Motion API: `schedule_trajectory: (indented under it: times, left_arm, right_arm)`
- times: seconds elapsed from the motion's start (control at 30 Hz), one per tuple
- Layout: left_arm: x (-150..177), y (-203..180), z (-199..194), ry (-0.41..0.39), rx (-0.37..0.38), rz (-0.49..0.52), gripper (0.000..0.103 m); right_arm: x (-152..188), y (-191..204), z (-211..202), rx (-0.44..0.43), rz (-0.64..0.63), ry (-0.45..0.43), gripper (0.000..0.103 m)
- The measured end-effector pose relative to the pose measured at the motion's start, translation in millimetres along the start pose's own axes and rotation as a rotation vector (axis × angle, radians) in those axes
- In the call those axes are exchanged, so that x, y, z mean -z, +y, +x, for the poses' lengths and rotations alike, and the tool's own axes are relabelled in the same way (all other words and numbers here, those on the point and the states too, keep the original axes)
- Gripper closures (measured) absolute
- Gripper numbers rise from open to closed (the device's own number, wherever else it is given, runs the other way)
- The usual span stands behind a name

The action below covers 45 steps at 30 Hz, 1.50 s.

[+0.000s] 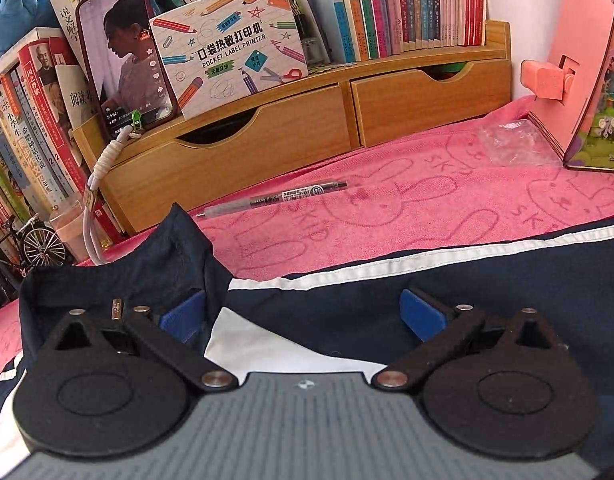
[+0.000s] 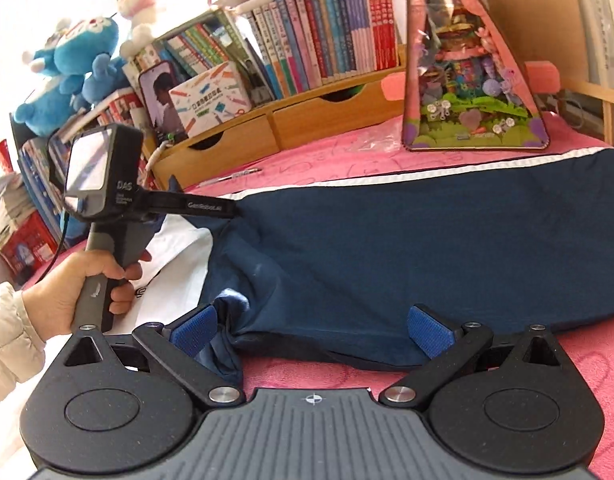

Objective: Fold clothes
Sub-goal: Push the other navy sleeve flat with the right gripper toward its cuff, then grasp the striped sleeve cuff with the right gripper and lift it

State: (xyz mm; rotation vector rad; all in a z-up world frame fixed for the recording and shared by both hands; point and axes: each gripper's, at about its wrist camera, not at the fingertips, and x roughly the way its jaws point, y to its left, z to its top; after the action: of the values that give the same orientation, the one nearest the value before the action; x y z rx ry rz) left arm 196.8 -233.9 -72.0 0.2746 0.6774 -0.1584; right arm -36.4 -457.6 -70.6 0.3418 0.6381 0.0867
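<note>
A navy garment [image 2: 387,248] with a white stripe along its far edge and a white panel [image 1: 259,344] lies spread on a pink towel [image 1: 387,220]. My left gripper [image 1: 303,316] is open just above it, and a raised navy fold [image 1: 175,248] stands against the left finger. In the right wrist view a hand holds the left gripper [image 2: 235,208], whose tip touches the garment's upper left part. My right gripper [image 2: 313,328] is open at the garment's near edge, with a bunched navy corner [image 2: 227,320] beside its left pad [image 2: 195,326].
A pen [image 1: 275,200] lies on the towel beyond the garment. Behind it stand a wooden drawer shelf [image 1: 267,136] with books, a phone [image 1: 123,56] and a card box. A pink triangular toy house [image 2: 471,80] and clear plastic wrap [image 1: 515,140] sit at the right. Plush toys [image 2: 71,68] are at the left.
</note>
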Motion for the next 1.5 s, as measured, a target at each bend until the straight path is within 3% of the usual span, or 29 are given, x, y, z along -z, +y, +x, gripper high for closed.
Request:
schedule_trajectory:
  times: [0.2, 0.47, 0.63, 0.83, 1.07, 1.17, 1.23, 1.27, 1.3, 1.4, 1.5]
  left_arm:
    - [23.2, 12.1, -46.1, -0.044, 0.122, -0.021, 0.0]
    - [43.8, -29.2, -65.8, -0.085, 0.119, 0.192, 0.0]
    - [41.1, -39.9, -49.1, -0.11, 0.095, 0.166, 0.0]
    - [22.3, -52.1, -29.4, -0.1, 0.056, 0.139, 0.0]
    - [-0.7, -70.5, -4.6, -0.101, -0.014, 0.141, 0.0]
    - [-9.7, -67.2, 1.4, -0.078, 0.001, 0.115, 0.0]
    - [-13.2, -58.3, -1.6, -0.05, 0.032, 0.09, 0.0]
    - [-15.0, -53.9, -3.2, -0.036, 0.047, 0.078, 0.0]
    - [-14.1, -47.8, -8.4, -0.044, 0.061, 0.067, 0.0]
    - [-0.9, -20.1, -42.9, -0.109, 0.099, 0.057, 0.0]
    - [21.8, 12.1, -78.8, -0.155, 0.112, 0.066, 0.0]
  right_arm:
    - [-2.8, -49.1, -23.0, 0.153, 0.11, -0.07, 0.0]
    - [-16.7, -108.8, -36.6, 0.398, 0.267, -0.145, 0.0]
    - [-20.4, -136.5, -42.3, 0.468, 0.331, -0.182, 0.0]
    - [-28.9, -150.1, -32.3, 0.533, 0.298, -0.187, 0.0]
    - [-41.4, -154.1, -16.0, 0.577, 0.249, -0.143, 0.0]
    - [-46.0, -160.8, -12.8, 0.565, 0.248, -0.142, 0.0]
    - [-49.0, -161.6, -12.3, 0.587, 0.222, -0.131, 0.015]
    - [-49.9, -160.1, -13.1, 0.616, 0.191, -0.125, 0.05]
    - [-49.8, -162.5, -16.5, 0.604, 0.197, -0.123, 0.07]
    - [-50.5, -169.0, -29.0, 0.554, 0.237, -0.133, 0.084]
    - [-56.7, -152.9, -41.9, 0.548, 0.201, -0.188, 0.088]
